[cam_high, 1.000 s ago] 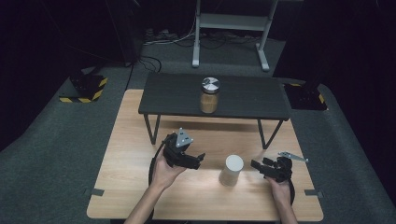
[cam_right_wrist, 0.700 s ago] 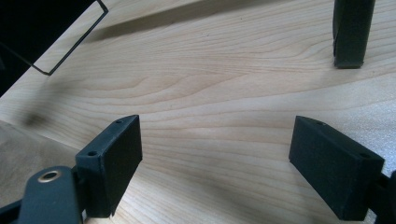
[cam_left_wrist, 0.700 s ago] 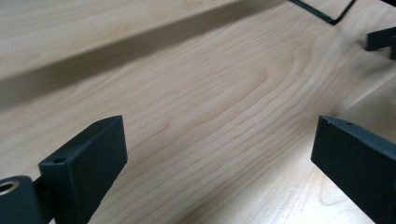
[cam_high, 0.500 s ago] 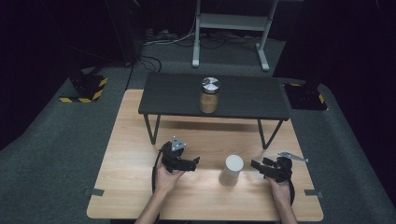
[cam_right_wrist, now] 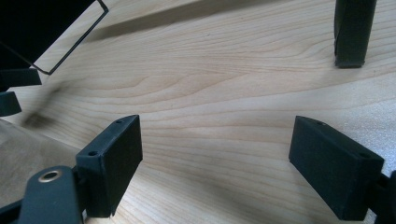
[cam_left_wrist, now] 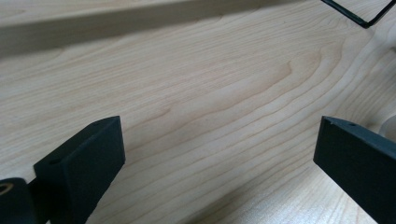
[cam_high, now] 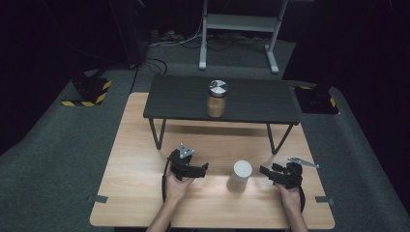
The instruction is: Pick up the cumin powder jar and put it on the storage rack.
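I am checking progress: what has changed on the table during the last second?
The left gripper came down and back toward the person, to the left of the white cup, jaws open. Nothing was gripped or released. The right gripper, the cup and the jar on the black shelf stayed in place.

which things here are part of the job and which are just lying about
In the job: white cup; left gripper, open; right gripper, open.

Lying about: jar on the black shelf; wooden table; metal stand behind.
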The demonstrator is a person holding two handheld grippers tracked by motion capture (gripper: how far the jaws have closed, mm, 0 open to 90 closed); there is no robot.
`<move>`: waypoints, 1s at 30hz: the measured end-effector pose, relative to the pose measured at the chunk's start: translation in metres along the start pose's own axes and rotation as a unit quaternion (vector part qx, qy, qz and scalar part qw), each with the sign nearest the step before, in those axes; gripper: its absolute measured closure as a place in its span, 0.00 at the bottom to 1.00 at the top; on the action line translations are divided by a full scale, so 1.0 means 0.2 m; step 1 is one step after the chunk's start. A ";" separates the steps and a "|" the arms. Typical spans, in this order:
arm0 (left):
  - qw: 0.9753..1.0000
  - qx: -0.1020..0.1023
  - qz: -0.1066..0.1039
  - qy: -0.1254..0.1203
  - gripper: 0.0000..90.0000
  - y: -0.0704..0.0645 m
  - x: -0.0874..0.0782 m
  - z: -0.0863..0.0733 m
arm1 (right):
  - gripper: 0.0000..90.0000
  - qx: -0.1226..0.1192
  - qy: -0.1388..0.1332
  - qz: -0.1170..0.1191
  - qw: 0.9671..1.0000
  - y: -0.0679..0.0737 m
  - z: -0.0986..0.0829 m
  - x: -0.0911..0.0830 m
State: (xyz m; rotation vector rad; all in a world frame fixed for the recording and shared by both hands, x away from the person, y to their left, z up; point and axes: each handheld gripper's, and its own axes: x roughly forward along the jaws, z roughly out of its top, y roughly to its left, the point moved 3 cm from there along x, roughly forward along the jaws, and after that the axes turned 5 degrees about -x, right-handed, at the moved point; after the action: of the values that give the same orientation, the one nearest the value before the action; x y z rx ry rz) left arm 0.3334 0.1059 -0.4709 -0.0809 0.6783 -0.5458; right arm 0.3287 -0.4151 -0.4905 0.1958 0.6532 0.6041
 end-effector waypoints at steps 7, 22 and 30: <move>1.000 -0.019 -0.003 -0.001 0.02 0.01 0.03 -0.05 | 0.19 0.001 0.000 -0.001 1.000 0.00 0.00 0.00; 0.999 -0.046 -0.018 0.019 0.02 0.04 0.06 -0.03 | 0.19 0.002 0.001 0.004 1.000 -0.01 0.01 0.00; 0.999 -0.041 -0.012 0.023 0.02 0.02 0.06 -0.03 | 0.18 -0.002 0.002 0.007 1.000 -0.01 0.01 0.01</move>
State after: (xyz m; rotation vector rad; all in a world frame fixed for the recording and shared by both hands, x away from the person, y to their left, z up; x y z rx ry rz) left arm 0.3401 0.1040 -0.4836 -0.1537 0.7444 -0.5453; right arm 0.3324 -0.4163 -0.4907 0.1961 0.6543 0.6195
